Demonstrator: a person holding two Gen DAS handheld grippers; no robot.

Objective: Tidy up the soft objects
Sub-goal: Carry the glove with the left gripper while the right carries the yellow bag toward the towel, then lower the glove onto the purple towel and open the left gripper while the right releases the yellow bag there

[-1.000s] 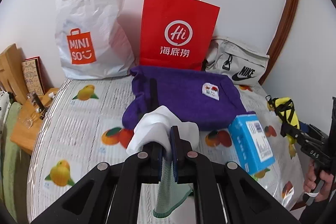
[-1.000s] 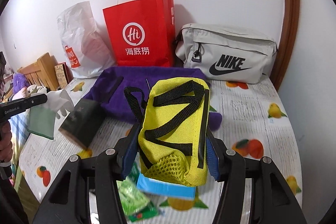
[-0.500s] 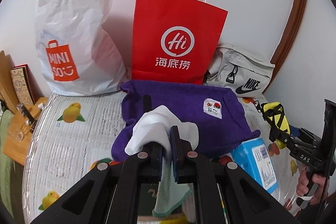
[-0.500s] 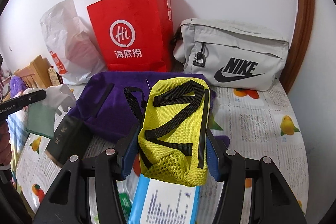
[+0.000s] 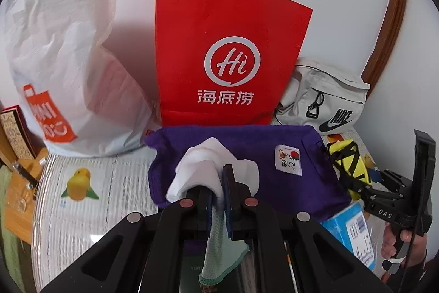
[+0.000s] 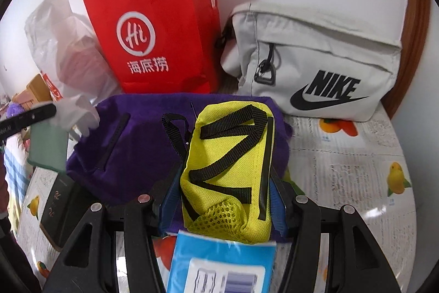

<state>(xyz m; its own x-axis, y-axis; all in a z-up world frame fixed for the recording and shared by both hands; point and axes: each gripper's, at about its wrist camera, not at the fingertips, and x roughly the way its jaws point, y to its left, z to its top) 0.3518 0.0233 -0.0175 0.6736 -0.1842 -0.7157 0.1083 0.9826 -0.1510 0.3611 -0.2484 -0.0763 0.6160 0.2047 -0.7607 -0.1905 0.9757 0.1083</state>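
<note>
Risk: my glove [image 5: 211, 166] is pinched only by a fold; a jolt could slip it, or its cloth [image 5: 219, 251] cuff could snag.
Risk, right: the pouch [image 6: 230, 172] bulges past the pads; its loose strap could catch the purple bag [image 6: 131, 144].
Left tongs [image 5: 216, 199]: clamped together on the glove, lower centre.
Right tongs [image 6: 222, 202]: half apart, gripping the pouch, lower centre.
Glove: between my pads, over the purple bag.
Pouch: upright in my jaws, below the grey bag [image 6: 315, 59].

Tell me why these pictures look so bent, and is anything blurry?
Both views are fisheye, so the wooden frame bows in a dark round border. Left wrist view: sharp, the red bag throwing a soft shadow on the wall. Right wrist view: the blue box close to the lens is smeared.
</note>
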